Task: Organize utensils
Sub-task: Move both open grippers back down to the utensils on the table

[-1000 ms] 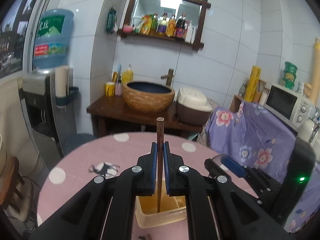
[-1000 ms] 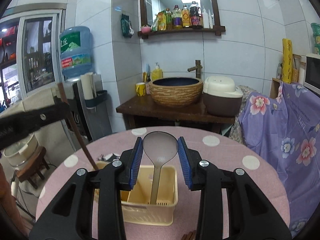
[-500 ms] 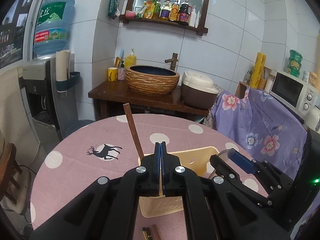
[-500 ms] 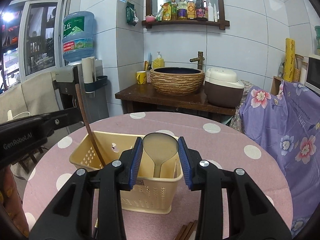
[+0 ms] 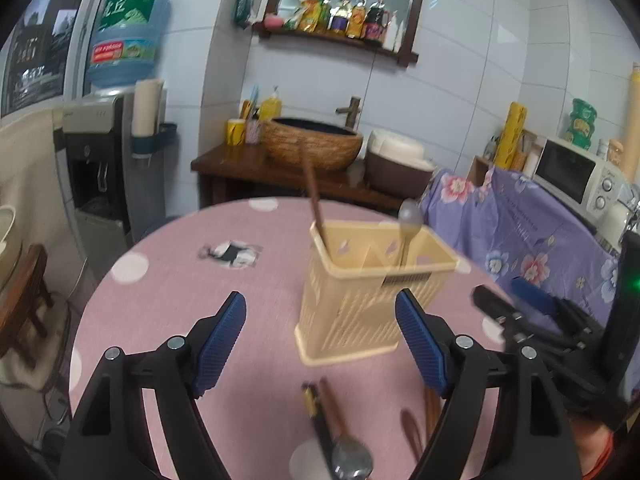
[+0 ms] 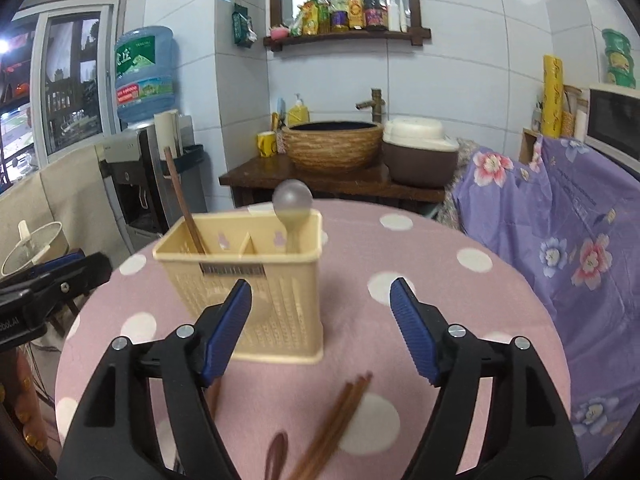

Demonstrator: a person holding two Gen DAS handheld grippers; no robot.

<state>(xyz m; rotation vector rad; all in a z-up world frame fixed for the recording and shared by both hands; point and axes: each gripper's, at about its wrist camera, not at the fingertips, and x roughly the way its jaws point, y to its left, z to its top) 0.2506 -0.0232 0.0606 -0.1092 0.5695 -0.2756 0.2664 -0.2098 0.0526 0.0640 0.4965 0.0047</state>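
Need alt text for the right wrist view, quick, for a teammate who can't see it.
Right gripper, jaws opening and empty, faces a beige utensil basket on a pink polka-dot table. The basket holds a wooden stick and a spoon; chopsticks lie in front.

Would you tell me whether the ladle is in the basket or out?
In. The ladle stands handle-down in the basket's right compartment, its bowl above the rim.
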